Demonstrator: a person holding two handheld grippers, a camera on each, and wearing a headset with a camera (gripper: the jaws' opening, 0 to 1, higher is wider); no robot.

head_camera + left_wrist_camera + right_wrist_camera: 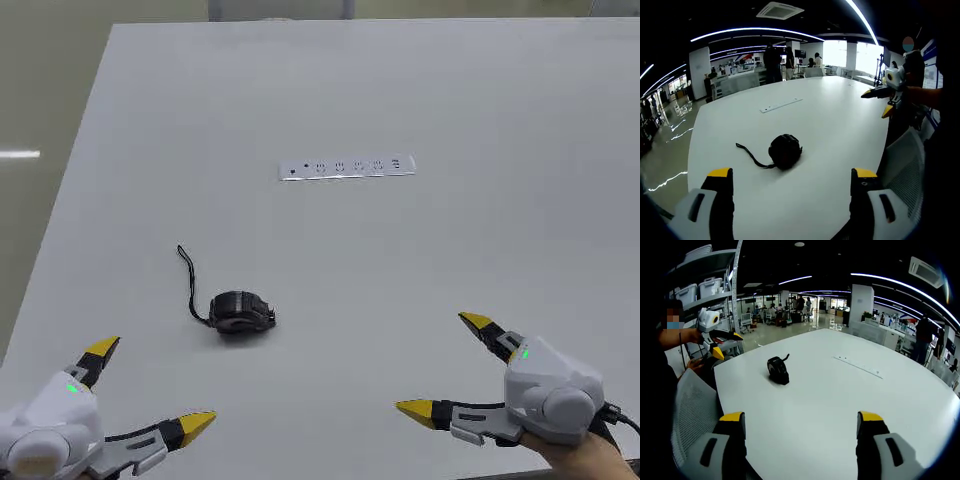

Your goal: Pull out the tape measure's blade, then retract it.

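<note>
Both claws are sitting nearest the headset camera, at the bottom edge of the head view. Left gripper is hovering over the near-left part of the white table. Its yellow-tipped jaws are standing wide apart with nothing between them. Right gripper is hovering at the near-right, jaws likewise spread wide and gripping nothing. A hand is showing beneath its body.

Tape measure: black, round-cased, lying on the table ahead of the left gripper and a little to its right. It is touching neither gripper and is lying nearer the left one. Its black strap is trailing in a curve from the case toward the far-left, flat on the tabletop.

White power strip is lying flat further back, near the table's middle, well apart from the tape measure.

Left gripper view: the tape measure is sitting ahead, between the lines of the two jaws, strap pointing to the view's left. The right gripper is showing at the right edge, jaws apart.

Right gripper view: the tape measure is lying ahead and left of centre. The left gripper is showing at the left, jaws apart. A mesh chair back is standing just beside the table's near edge.
</note>
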